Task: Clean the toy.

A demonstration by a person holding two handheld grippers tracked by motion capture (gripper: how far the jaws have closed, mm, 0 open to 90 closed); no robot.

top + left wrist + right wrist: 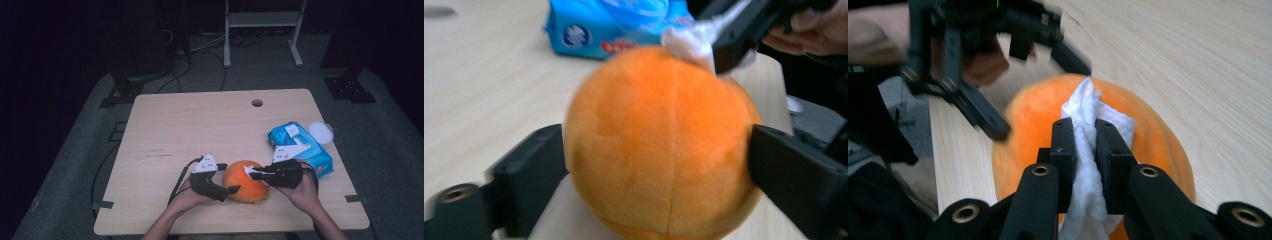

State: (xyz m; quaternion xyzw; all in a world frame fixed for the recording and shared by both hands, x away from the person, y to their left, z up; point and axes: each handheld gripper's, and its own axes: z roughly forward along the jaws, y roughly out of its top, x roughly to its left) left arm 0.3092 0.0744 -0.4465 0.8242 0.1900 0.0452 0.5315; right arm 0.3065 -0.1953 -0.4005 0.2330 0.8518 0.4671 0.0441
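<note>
Near the front edge of the pale wooden surface (190, 120), a round orange plush ball (245, 181) rests between the two grippers. Left gripper (226, 190): jaws set on either side of the plush, touching its flanks in the left gripper view; whether they press or merely bracket it I cannot tell for certain, but contact looks firm enough to steady it. Right gripper (1084, 145): jaws together, clamped on a crumpled white wipe (1088, 120), which lies against the top of the plush. Judged step: wiping the ball while the other hand steadies it. Next move likely calls for dragging the wipe across the plush with light pressure, keeping the brace so the ball does not roll. Farther right, a blue pack of wet wipes (310, 150) and, beside it, a small white round lid (320, 132).
</note>
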